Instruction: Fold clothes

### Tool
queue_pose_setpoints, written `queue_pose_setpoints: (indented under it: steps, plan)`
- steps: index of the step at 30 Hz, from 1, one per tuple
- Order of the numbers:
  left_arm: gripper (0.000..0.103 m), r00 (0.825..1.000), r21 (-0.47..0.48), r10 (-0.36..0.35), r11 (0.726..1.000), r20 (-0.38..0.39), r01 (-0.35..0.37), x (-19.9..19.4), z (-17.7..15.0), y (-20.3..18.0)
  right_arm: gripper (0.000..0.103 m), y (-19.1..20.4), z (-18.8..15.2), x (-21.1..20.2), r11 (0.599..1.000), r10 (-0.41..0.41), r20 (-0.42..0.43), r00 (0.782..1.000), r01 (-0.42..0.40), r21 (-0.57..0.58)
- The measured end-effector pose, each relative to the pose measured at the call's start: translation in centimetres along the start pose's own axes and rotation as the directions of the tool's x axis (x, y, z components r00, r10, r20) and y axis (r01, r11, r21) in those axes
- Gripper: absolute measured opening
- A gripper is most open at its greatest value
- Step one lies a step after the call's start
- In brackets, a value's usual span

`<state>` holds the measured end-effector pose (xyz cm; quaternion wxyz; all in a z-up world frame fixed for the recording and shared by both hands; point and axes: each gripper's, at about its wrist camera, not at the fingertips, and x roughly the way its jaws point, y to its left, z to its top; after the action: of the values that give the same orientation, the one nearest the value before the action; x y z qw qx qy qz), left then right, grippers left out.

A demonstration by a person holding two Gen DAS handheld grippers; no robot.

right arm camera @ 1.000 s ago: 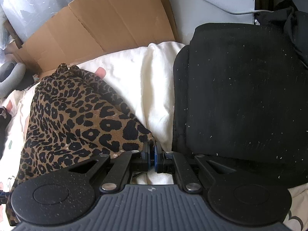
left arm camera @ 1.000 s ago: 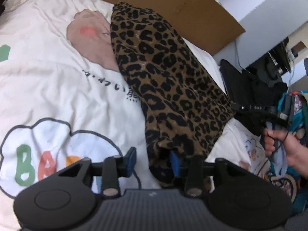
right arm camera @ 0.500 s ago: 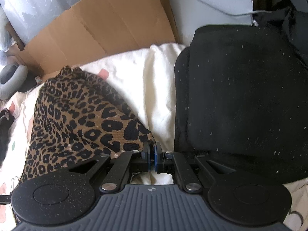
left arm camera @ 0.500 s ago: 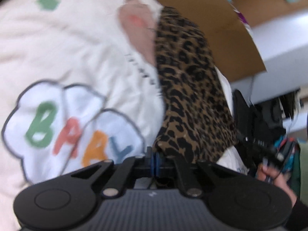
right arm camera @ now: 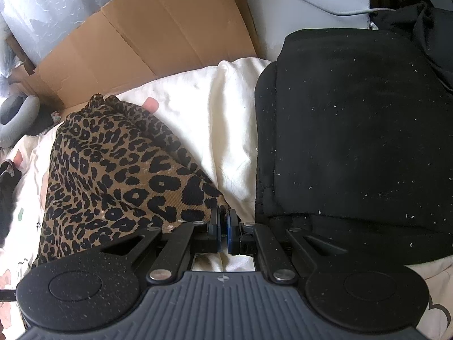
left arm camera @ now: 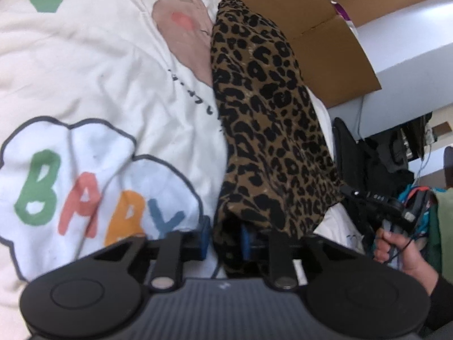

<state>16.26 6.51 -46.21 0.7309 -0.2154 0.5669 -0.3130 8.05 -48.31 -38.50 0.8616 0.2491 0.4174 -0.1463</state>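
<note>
My left hand-held gripper (left arm camera: 223, 239) tilts down over the bed, its blue pads clamped on the near corner of the leopard-print garment (left arm camera: 269, 130), while my right hand-held gripper (right arm camera: 223, 226) angles down too, pinched together on the opposite corner, my right hand (left arm camera: 396, 250) gripping its handle. The garment lies stretched between them on the white printed bedsheet (left arm camera: 93, 65); a black cushion (right arm camera: 354, 130) crowds its right edge, cardboard (right arm camera: 158, 34) blocks the far end, and open sheet lies to the left

The white bedsheet (left arm camera: 93, 65) bears "BABY" in green, pink, orange and blue letters inside a cloud outline; smaller dark script beside it is unreadable.
</note>
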Motion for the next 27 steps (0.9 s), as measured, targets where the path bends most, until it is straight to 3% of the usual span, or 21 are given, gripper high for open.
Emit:
queue_pose_setpoints:
  steps: [4,9,15,19,22,23,27]
  plan:
    - [0.001,1.000,-0.043,-0.010,0.999,0.016,0.011,-0.8,0.4,0.6,0.002,0.0,-0.1,0.3,1.000,-0.004,-0.009,1.000,0.004,-0.014]
    - [0.002,0.999,-0.041,0.040,0.998,0.011,-0.039,-1.1,0.5,1.4,0.002,0.0,-0.6,1.1,0.999,-0.008,-0.025,1.000,0.007,-0.039]
    - [0.008,0.998,-0.059,0.063,0.996,0.006,-0.062,-2.5,0.5,1.1,0.003,0.4,-0.5,0.4,0.999,-0.010,-0.008,1.000,0.010,-0.049]
    - [0.021,1.000,-0.101,0.009,0.995,0.024,-0.007,-4.1,0.3,0.9,0.003,0.6,-0.3,-0.5,0.999,0.001,0.016,1.000,0.000,-0.052]
    - [0.047,0.998,-0.133,-0.067,0.989,0.017,0.069,-3.8,0.0,0.5,0.003,0.6,-0.2,-0.9,0.998,0.009,0.028,1.000,-0.008,-0.056]
    - [0.051,0.996,-0.138,-0.085,0.987,0.015,0.087,-3.5,-0.2,0.2,0.003,0.6,-0.2,-0.9,0.998,0.010,0.028,1.000,-0.008,-0.055]
    - [0.051,0.990,-0.161,-0.138,0.978,-0.005,0.136,-1.8,-0.8,-0.6,0.003,0.6,-0.1,-0.9,0.999,0.012,0.027,1.000,-0.011,-0.050]
